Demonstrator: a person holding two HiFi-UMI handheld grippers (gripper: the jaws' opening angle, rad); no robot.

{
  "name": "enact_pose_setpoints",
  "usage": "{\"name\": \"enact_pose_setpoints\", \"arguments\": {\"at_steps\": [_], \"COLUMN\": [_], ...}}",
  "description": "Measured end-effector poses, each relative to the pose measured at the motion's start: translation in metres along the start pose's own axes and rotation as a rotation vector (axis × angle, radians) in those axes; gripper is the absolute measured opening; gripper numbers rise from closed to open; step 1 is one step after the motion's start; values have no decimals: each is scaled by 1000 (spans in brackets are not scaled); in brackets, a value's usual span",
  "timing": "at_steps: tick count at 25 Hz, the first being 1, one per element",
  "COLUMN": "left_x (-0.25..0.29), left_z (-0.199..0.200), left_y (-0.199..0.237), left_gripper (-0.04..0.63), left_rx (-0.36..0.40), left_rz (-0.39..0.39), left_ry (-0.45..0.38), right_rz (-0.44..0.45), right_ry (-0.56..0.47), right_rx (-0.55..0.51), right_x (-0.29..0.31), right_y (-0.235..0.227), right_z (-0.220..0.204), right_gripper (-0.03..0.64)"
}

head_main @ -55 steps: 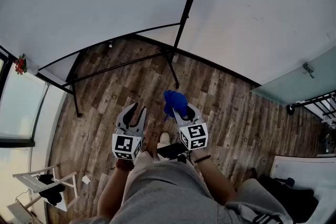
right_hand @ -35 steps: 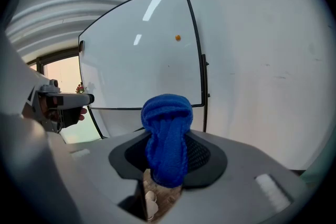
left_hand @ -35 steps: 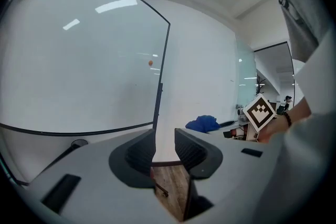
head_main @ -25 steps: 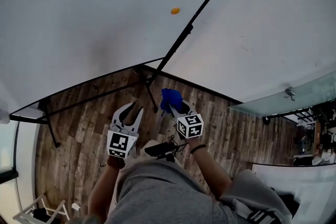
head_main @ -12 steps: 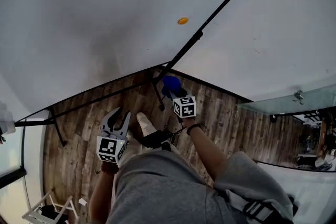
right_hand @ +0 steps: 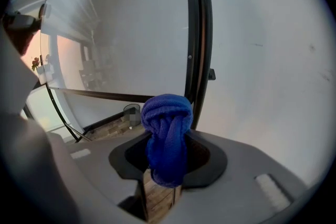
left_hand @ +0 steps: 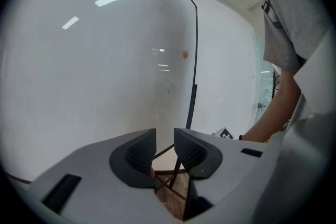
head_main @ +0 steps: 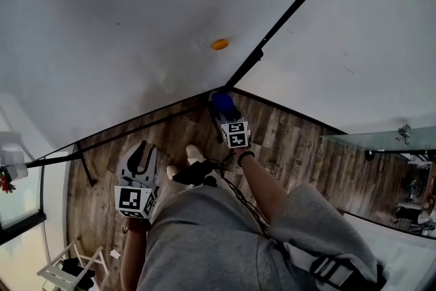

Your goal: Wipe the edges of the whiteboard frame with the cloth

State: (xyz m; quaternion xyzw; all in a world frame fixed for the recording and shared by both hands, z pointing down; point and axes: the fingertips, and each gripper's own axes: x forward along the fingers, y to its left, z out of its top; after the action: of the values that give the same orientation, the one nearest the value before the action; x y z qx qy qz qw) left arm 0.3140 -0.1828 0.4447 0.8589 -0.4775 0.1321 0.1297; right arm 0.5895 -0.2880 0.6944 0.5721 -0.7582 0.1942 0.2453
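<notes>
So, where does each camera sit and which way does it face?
Head view: on the person's head, facing steeply down at brown wooden plank floor and large white whiteboard; grey clothes, forearms, left gripper and right gripper show.
Left gripper view: on that gripper, facing the whiteboard along open, empty jaws that have just closed slightly; a forearm shows.
Right gripper view: on that gripper, facing the thin black frame along jaws shut on the knotted blue cloth.
Shared: head and left gripper views both show the small orange dot.
</notes>
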Motion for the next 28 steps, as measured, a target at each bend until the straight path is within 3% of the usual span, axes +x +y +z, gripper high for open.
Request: {"name": "enact_pose_setpoints", "arguments": {"at_steps": [6,17,28], "left_x": [23,59,74], "left_z": [11,24,24], "left_y": [-5,-9,-5], "left_gripper": [114,111,106], "left_rx": [30,88,98], "left_rz": [-1,-12,6], "left_ry": [16,40,39], "right_rz": [1,2,18], "right_ry": [1,-35,-49], "right_rx": [-2,75,83], "right_x": [19,56,76], "right_y": [-13,-20,-31], "right_z": [-24,-20,-1], "right_gripper": [146,146,146]}}
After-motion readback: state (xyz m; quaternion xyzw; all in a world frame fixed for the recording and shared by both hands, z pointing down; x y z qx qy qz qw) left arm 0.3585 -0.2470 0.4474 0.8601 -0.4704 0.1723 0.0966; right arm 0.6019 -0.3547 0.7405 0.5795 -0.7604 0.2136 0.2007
